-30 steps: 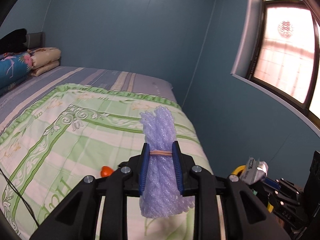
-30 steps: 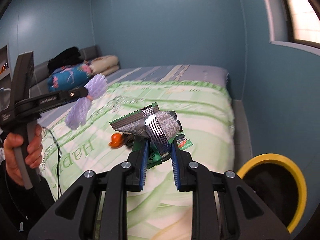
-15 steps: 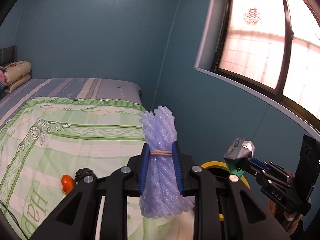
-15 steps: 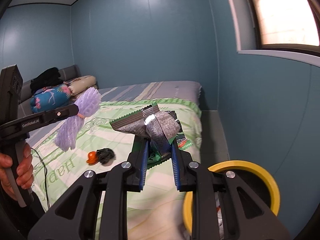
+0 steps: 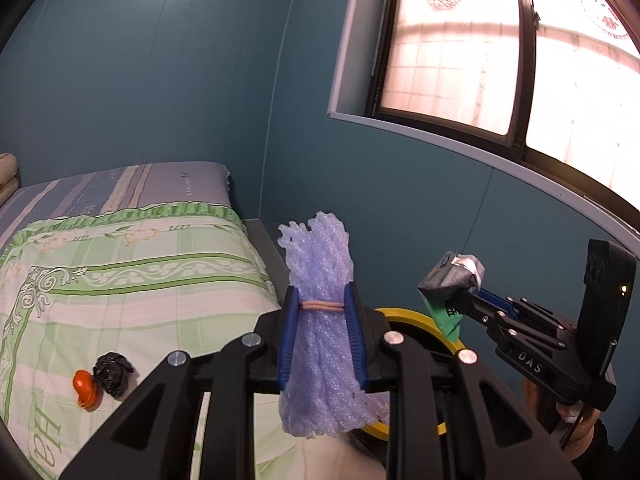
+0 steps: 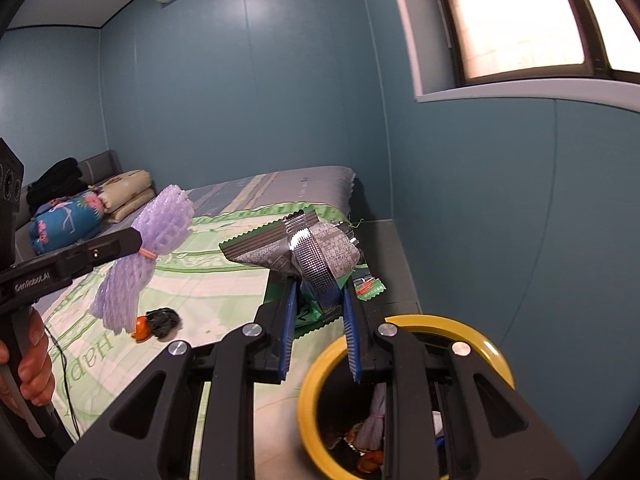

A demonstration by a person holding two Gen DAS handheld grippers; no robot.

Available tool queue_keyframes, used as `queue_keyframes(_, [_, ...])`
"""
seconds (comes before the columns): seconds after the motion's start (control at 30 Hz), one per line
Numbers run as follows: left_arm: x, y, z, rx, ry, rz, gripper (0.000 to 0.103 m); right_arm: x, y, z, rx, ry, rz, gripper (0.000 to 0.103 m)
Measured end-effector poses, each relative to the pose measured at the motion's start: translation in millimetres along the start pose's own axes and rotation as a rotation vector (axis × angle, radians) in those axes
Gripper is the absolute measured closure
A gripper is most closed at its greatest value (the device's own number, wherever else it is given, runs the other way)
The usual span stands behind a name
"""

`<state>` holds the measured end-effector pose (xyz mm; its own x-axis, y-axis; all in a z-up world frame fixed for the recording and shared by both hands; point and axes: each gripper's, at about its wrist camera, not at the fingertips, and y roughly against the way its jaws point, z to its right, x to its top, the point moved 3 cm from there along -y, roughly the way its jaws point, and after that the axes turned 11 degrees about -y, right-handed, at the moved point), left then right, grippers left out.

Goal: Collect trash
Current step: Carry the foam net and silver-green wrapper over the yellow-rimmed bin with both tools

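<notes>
The trash bin (image 6: 406,390) stands at the bed's (image 5: 132,280) edge, so the left gripper (image 5: 320,320) pinches a foam net (image 5: 320,308) and the right gripper (image 6: 318,312) a wrapper (image 6: 316,252) above it, ready for dropping.

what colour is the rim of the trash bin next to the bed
Yellow. The trash bin's rim is a bright yellow ring around a dark inside, clearest in the right wrist view.

bed (image 5: 120,272), orange scrap (image 5: 85,389), black wad (image 5: 113,373)
</notes>
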<state>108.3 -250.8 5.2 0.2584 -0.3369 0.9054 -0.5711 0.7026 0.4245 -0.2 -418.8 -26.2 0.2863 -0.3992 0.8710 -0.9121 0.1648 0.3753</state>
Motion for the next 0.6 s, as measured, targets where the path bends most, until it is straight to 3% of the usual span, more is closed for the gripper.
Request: queue_keyframes(0.6, [-5.6,-61.7,58.8,-0.113,-0.069,-0.083,0.081,-11.1,-8.4,53.6,-0.117,-0.073,-0.022,0.082])
